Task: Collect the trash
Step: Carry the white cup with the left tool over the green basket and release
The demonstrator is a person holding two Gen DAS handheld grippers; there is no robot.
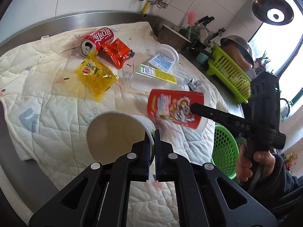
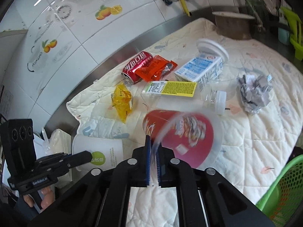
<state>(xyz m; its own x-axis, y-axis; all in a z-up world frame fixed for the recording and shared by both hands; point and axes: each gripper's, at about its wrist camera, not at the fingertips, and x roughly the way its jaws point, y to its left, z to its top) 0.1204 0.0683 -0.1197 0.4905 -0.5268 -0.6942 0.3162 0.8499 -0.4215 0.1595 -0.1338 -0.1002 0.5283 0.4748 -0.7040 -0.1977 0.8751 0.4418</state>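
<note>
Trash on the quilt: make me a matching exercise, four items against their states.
Items:
1. white paper cup
2. red noodle cup
3. red soda can
4. crumpled paper ball

States:
A. lying on its side beside the orange wrapper
B. pinched at the rim by the left gripper
C. loose on the quilt, untouched
D. held by the right gripper, blurred

Pairs: 1-B, 2-D, 3-A, 4-C

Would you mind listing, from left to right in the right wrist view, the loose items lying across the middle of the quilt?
Yellow packet → red can → orange wrapper → milk carton → crumpled paper.
</note>
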